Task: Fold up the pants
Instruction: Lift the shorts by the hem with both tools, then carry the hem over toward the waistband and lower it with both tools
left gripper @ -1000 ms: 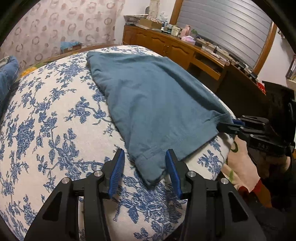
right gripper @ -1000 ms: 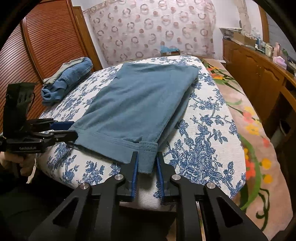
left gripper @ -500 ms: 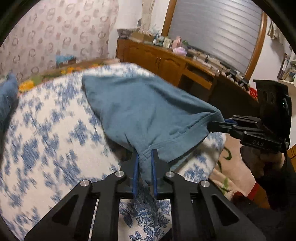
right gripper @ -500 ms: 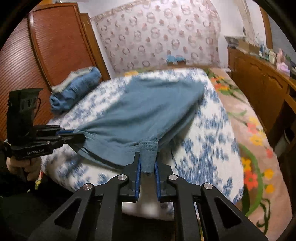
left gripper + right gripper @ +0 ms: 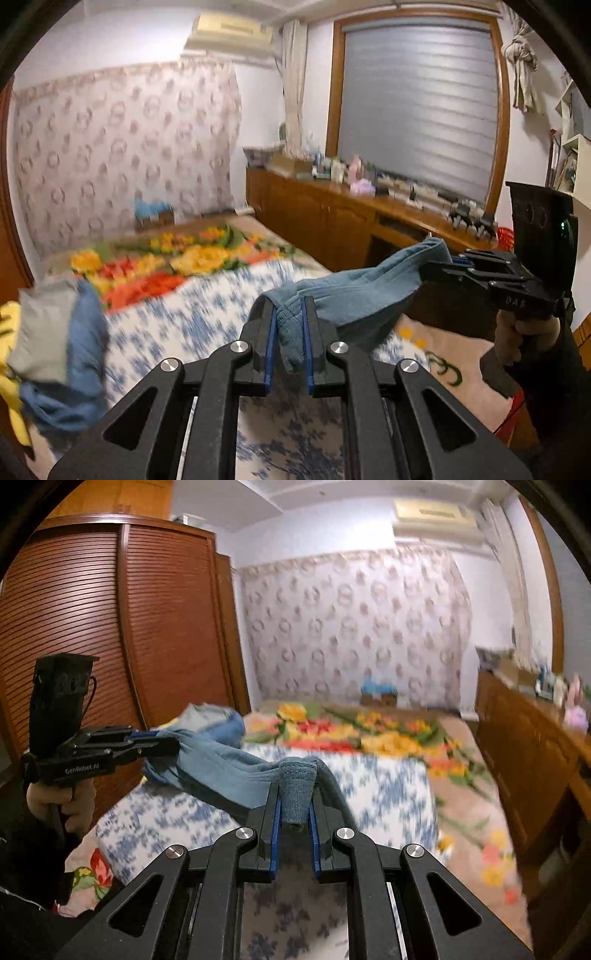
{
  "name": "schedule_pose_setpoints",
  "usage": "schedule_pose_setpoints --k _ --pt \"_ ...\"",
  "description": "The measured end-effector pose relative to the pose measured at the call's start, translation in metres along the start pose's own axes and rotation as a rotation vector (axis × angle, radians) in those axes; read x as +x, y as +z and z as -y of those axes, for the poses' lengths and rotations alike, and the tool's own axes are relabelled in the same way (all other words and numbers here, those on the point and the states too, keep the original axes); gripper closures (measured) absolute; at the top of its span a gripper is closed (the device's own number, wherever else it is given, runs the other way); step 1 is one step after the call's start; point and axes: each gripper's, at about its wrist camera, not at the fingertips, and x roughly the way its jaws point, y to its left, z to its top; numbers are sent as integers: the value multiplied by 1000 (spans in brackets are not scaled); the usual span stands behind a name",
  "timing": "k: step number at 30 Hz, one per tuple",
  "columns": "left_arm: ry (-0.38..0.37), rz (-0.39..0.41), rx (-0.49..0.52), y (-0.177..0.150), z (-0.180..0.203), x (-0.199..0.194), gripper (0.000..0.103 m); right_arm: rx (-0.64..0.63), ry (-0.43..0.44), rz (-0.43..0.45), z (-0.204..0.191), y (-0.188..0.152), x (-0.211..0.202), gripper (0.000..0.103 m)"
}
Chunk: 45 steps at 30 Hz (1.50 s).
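Both the left gripper (image 5: pixel 288 332) and right gripper (image 5: pixel 295 808) clench corners of the blue-grey cotton pants (image 5: pixel 354 295), hem stretched crosswise between them above the floral-sheeted bed (image 5: pixel 388 786).

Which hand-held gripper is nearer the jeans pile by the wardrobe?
Left. The left hand-held gripper has the jeans pile close on its left; the right hand-held gripper is beyond it.

- The left wrist view looks forward along the left hand-held gripper (image 5: pixel 288 325), close over the bed (image 5: pixel 192 325), facing the window (image 5: pixel 421 103).
- The right wrist view looks along the right hand-held gripper (image 5: pixel 295 805) toward the wardrobe (image 5: pixel 110 627).
- Both views share the bed, the papered wall (image 5: pixel 354 620), and each other's gripper.
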Motion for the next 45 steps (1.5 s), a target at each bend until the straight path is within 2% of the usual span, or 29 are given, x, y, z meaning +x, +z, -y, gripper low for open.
schedule_pose_setpoints --k 6,10,13,17,19,22,25,32,40,43,45 --pt "71 52 44 25 -14 -14 90 -73 22 21 -9 32 3 90" --pt "129 30 40 34 -41 5 90 -85 44 -23 3 49 35 90" --pt "199 37 33 51 -69 21 90 -111 22 -40 13 71 67 90" --pt "282 72 43 76 -85 26 90 -115 -20 4 12 108 108 90" --pt "316 77 63 76 -87 24 90 -122 -30 8 4 111 121 90" --pt "316 43 51 57 -93 28 90 -95 -2 -21 -1 91 130 90" --pt "303 -14 37 29 -99 38 90 -92 19 -78 3 73 156 90" --pt "271 -106 16 -15 -90 45 90 -85 53 -194 8 55 179 90" --pt "264 -110 29 -12 -75 38 90 -77 64 -201 14 79 177 90" --pt "253 -112 15 -13 -76 36 90 -76 77 -205 12 71 173 90" --pt "247 -113 10 -17 -77 31 90 -77 91 -205 9 53 163 90"
